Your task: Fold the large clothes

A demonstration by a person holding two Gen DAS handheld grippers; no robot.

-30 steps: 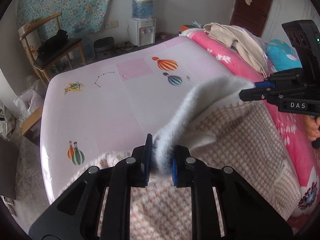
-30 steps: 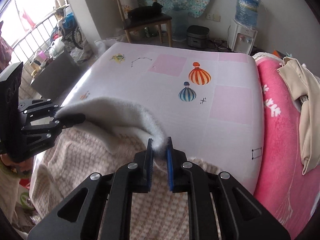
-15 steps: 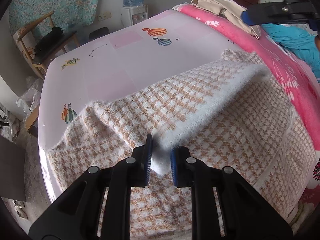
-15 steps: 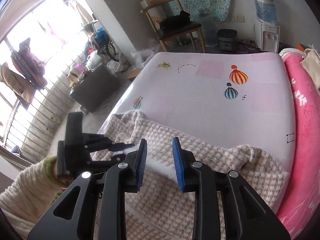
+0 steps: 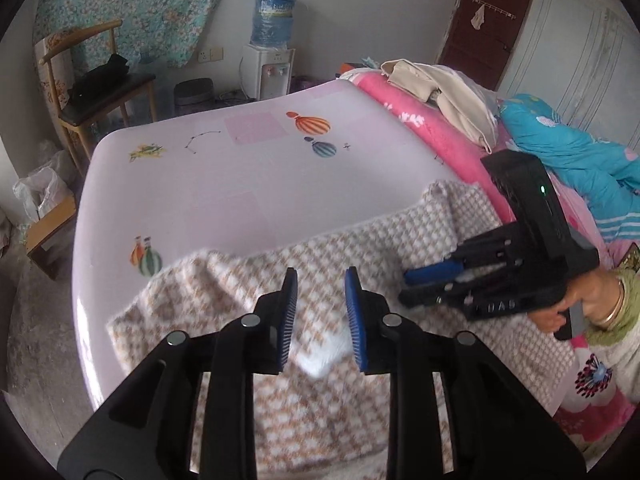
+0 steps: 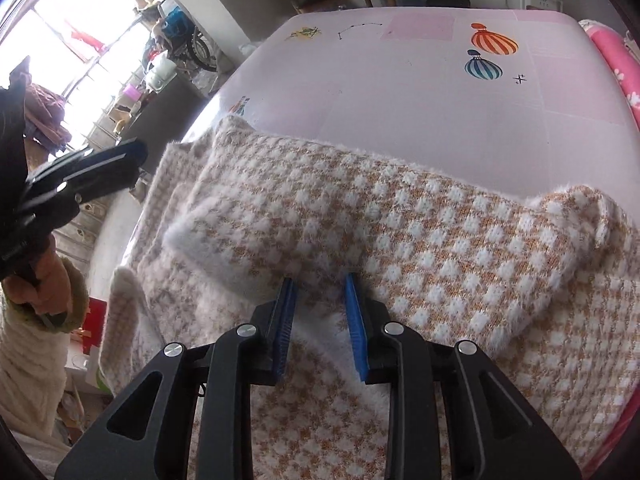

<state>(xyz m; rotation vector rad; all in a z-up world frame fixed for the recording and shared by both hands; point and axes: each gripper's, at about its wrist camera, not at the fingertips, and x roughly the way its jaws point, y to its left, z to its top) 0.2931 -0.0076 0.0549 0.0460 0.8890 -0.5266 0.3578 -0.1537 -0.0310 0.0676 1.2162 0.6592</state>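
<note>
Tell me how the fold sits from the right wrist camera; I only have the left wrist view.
Observer: The folded-over flap lies flat across the sweater, with one corner pointing towards the window side.
Operator: Report the right jaws.
Observer: The right gripper is open over the sweater, and its pads pinch nothing.
Operator: Check the window side.
Observer: A white-tipped sleeve lies along that side of the sweater, apart from the flap.

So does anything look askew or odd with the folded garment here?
Slightly. The checked sweater lies folded, but its left corner sits skewed over the layer beneath, and the right end is bunched and curled. Both grippers' jaws stand apart, clear of the fabric.
</note>
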